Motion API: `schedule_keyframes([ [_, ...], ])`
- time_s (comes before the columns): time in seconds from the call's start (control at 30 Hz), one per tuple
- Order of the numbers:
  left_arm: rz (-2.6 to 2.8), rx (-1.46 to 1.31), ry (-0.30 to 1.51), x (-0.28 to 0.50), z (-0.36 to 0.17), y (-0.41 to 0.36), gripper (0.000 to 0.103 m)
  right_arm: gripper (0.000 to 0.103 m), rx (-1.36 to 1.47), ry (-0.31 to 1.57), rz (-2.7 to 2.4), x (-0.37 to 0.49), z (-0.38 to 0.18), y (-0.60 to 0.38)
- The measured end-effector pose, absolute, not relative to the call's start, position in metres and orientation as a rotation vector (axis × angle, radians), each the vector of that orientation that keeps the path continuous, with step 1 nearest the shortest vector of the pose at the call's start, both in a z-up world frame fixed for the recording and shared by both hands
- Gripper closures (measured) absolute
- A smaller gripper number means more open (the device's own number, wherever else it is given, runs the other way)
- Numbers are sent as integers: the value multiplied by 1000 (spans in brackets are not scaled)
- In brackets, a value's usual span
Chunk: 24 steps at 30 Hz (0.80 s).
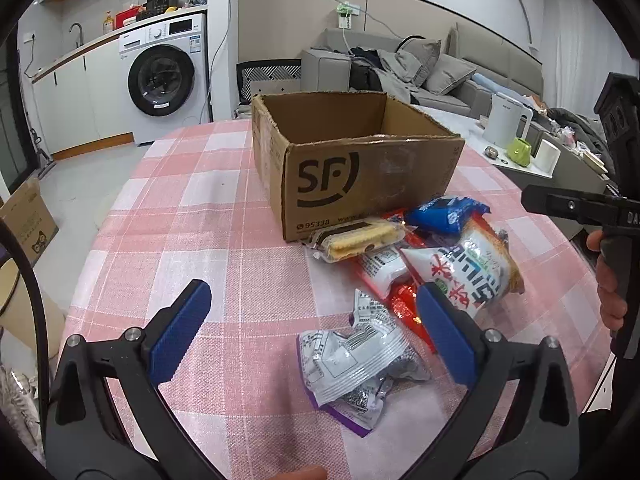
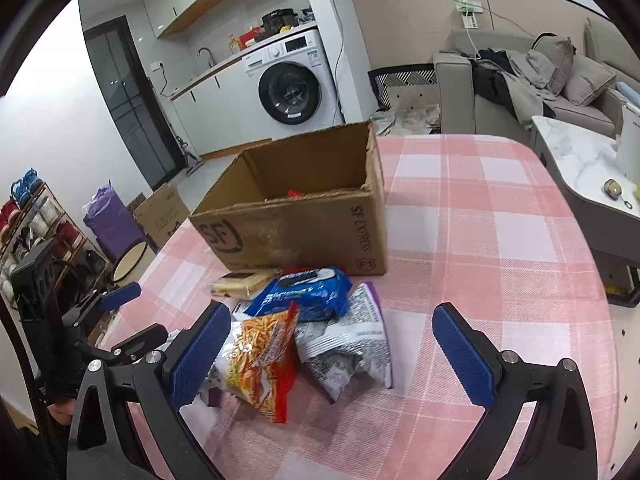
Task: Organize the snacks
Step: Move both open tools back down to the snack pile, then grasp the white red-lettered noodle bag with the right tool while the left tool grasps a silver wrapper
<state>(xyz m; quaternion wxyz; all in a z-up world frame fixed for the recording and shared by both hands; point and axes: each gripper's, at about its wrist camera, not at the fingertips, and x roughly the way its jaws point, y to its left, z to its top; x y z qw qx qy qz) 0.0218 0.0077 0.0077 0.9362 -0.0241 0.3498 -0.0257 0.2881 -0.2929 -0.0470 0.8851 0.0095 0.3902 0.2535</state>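
Between the blue pads of the left gripper (image 1: 314,312), low in the left wrist view, lies a crumpled silver-and-purple snack packet (image 1: 360,368) on the pink checked tablecloth (image 1: 200,216). Both pads are spread wide and hold nothing. The packet sits just ahead of the fingertips and toward the right pad, its long axis running diagonally from upper left to lower right. Behind it, the remaining snacks heap against the front of the open cardboard box (image 1: 360,168) at frame centre. The right gripper (image 2: 332,320), also spread and empty, hovers over the noodle snack bag (image 2: 264,360) and blue packet (image 2: 308,292). The left gripper looks nearer the silver packet, and would likely need a slight rightward shift before closing.
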Motion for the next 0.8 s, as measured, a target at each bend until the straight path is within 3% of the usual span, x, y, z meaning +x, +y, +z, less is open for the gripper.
schedule_keyframes([
  [0.47, -106, -15, 777, 24, -7, -5, 1, 2, -104, 846, 685, 264, -62, -240],
  [0.8, -121, -7, 839, 30, -22, -8, 1, 14, -122, 900, 690, 270, -83, -230],
])
